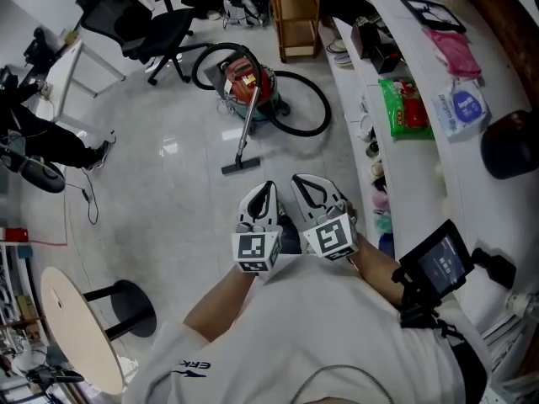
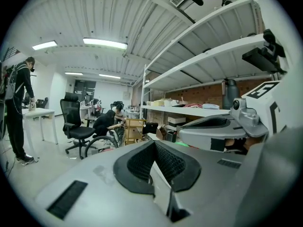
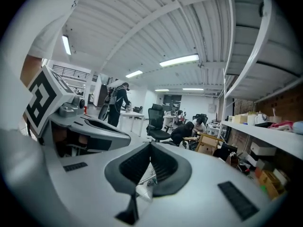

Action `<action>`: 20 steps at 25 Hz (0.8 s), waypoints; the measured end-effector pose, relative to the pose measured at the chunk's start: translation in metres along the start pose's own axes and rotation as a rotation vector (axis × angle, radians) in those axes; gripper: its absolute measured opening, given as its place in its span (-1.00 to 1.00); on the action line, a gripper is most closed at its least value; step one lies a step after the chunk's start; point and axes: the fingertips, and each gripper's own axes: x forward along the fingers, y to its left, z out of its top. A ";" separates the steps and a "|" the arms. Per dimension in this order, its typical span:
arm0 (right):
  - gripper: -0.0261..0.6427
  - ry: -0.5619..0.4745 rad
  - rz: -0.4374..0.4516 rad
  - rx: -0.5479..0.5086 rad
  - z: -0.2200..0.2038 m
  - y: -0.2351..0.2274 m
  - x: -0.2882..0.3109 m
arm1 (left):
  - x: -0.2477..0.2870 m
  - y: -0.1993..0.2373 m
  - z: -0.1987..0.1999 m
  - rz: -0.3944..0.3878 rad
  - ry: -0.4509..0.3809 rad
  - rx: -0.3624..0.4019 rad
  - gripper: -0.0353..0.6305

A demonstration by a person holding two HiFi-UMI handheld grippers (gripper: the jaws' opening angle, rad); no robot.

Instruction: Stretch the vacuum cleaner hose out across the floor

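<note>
The vacuum cleaner hose (image 1: pixel 326 103) lies coiled on the floor (image 1: pixel 168 200). One black loop bulges at three o'clock of the red canister (image 1: pixel 249 82) and another at ten o'clock. The wand (image 1: pixel 246 133) slants from the canister toward six o'clock and ends in the floor nozzle (image 1: pixel 240 167). Well short of it, at six o'clock, the left gripper (image 1: pixel 266 188) and right gripper (image 1: pixel 303 183) hang side by side, their fingers clenched on nothing. The step in hand looks like the approach. It would go best to open the fingers before reaching and grasp the wand or hose near its free end, not mid-loop. Pulling toward the open floor at eight o'clock, away from the shelf (image 1: pixel 417 175) at three o'clock, should unroll the loops without dragging the canister.
</note>
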 end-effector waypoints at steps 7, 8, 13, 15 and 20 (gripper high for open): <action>-0.92 0.015 -0.002 0.055 0.012 -0.042 0.072 | 0.063 0.054 0.024 -0.048 -0.007 -0.020 -0.89; -0.92 0.022 -0.005 0.067 0.013 -0.047 0.083 | 0.072 0.062 0.028 -0.055 -0.003 -0.024 -0.88; -0.92 0.051 -0.018 0.115 0.022 -0.067 0.141 | 0.110 0.110 0.040 -0.084 0.017 -0.020 -0.89; -0.92 0.055 -0.027 0.129 0.025 -0.074 0.165 | 0.125 0.130 0.044 -0.097 0.019 -0.016 -0.89; -0.92 0.066 -0.059 0.157 0.030 -0.092 0.215 | 0.155 0.173 0.054 -0.114 0.003 -0.016 -0.89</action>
